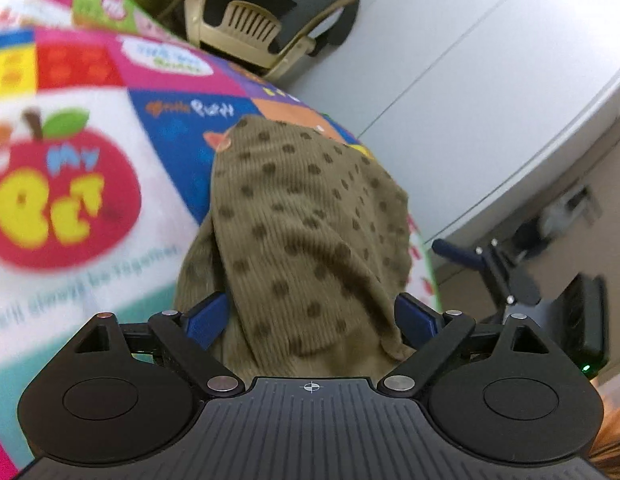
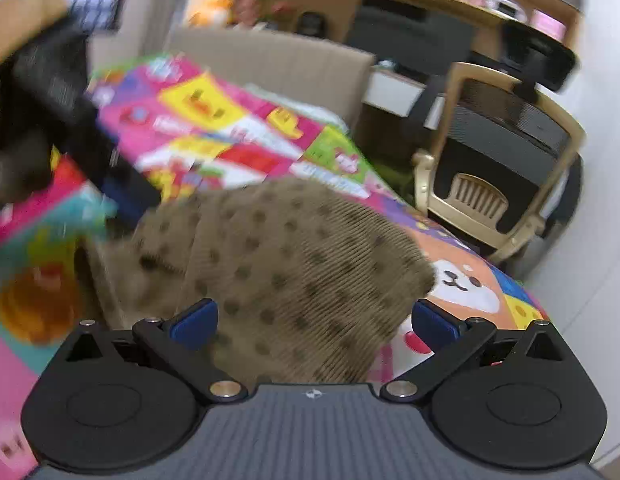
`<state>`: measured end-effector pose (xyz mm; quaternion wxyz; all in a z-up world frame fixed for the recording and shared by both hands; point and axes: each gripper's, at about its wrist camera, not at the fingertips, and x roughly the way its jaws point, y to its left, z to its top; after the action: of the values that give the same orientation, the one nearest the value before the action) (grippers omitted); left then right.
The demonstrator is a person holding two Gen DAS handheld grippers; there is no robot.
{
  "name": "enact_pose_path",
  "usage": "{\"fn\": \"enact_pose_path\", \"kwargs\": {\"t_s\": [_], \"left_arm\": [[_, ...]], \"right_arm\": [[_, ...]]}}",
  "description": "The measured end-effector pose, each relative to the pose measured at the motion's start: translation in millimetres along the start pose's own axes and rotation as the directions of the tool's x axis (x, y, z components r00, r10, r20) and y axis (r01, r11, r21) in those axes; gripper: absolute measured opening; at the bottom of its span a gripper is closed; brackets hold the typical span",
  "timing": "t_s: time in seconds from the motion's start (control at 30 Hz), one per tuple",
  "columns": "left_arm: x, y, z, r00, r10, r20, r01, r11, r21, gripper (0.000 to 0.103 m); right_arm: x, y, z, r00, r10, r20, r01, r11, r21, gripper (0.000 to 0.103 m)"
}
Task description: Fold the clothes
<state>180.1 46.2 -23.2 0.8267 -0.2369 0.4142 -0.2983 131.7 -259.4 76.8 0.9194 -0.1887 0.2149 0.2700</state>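
Note:
An olive-brown ribbed garment with dark dots (image 1: 301,232) lies bunched on a colourful printed blanket (image 1: 89,168). My left gripper (image 1: 310,320) is open, its blue fingers (image 1: 207,318) spread on both sides of the cloth, which drapes between them. In the right wrist view the same garment (image 2: 285,272) fills the space between the spread blue fingers (image 2: 193,324) of my right gripper (image 2: 314,324), which is open too. The right gripper also shows at the right edge of the left wrist view (image 1: 494,268). The left gripper's body appears dark and blurred at the upper left of the right wrist view (image 2: 57,112).
The blanket (image 2: 237,140) covers a bed with a beige headboard (image 2: 269,64). A beige and black office chair (image 2: 506,160) stands beside the bed, also in the left wrist view (image 1: 269,12). A desk and shelves (image 2: 390,8) stand behind. A white wall (image 1: 490,80) is at right.

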Motion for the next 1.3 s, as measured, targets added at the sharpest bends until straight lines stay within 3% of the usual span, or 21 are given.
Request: {"fn": "enact_pose_path", "kwargs": {"t_s": [0.1, 0.17, 0.23, 0.3, 0.33, 0.4, 0.5, 0.6, 0.73, 0.9, 1.0, 1.1, 1.2, 1.3], "left_arm": [[2, 13, -2, 0.999, -0.042, 0.032, 0.044, 0.995, -0.089, 0.088], [3, 20, -3, 0.996, -0.068, 0.054, 0.075, 0.987, -0.139, 0.078], [2, 20, -2, 0.993, -0.095, 0.072, 0.105, 0.982, -0.154, 0.070], [-1, 19, -2, 0.985, -0.140, 0.100, 0.155, 0.974, -0.163, 0.068], [-10, 17, -1, 0.970, -0.204, 0.134, 0.223, 0.962, -0.155, 0.063], [-32, 11, 1, 0.939, -0.274, 0.207, 0.301, 0.947, -0.113, 0.063], [-68, 0, 4, 0.894, -0.329, 0.305, 0.354, 0.935, -0.032, 0.078], [-92, -8, 6, 0.898, -0.284, 0.336, 0.295, 0.955, 0.018, 0.084], [-89, -9, 7, 0.925, -0.201, 0.321, 0.217, 0.976, -0.016, 0.086], [-51, -18, 20, 0.972, -0.089, 0.217, 0.087, 0.996, 0.019, 0.086], [-24, -25, 36, 0.981, -0.095, 0.171, 0.088, 0.995, 0.044, 0.086], [13, -33, 57, 0.989, -0.031, 0.143, 0.021, 0.997, 0.069, 0.086], [47, -43, 71, 0.981, 0.143, 0.134, -0.164, 0.973, 0.161, 0.085], [79, -46, 74, 0.936, 0.327, 0.134, -0.352, 0.896, 0.271, 0.088]], "right_arm": [[-8, -15, 5, 0.999, -0.036, 0.028, 0.033, 0.996, 0.086, 0.103], [-14, -23, 2, 0.997, -0.067, 0.029, 0.063, 0.989, 0.136, 0.103], [-18, -29, -2, 0.996, -0.084, 0.021, 0.080, 0.984, 0.159, 0.103], [-22, -35, -6, 0.995, -0.099, 0.012, 0.096, 0.979, 0.180, 0.103], [-22, -36, -7, 0.995, -0.101, 0.009, 0.098, 0.979, 0.181, 0.103], [-21, -36, -8, 0.995, -0.101, 0.011, 0.098, 0.979, 0.181, 0.103], [-19, -32, -3, 0.996, -0.085, 0.039, 0.077, 0.982, 0.174, 0.103], [-12, -21, 5, 0.996, -0.040, 0.074, 0.028, 0.988, 0.155, 0.103], [6, -8, 6, 0.999, 0.027, 0.042, -0.032, 0.992, 0.121, 0.103], [30, 0, 1, 0.995, 0.088, -0.047, -0.083, 0.992, 0.095, 0.103], [43, 4, -2, 0.988, 0.121, -0.096, -0.113, 0.990, 0.081, 0.103], [28, -12, 5, 0.992, 0.120, -0.049, -0.116, 0.990, 0.081, 0.103], [24, -41, 15, 0.999, 0.047, -0.015, -0.045, 0.992, 0.122, 0.103], [46, -71, 21, 0.993, -0.107, -0.043, 0.113, 0.972, 0.206, 0.103]]}}
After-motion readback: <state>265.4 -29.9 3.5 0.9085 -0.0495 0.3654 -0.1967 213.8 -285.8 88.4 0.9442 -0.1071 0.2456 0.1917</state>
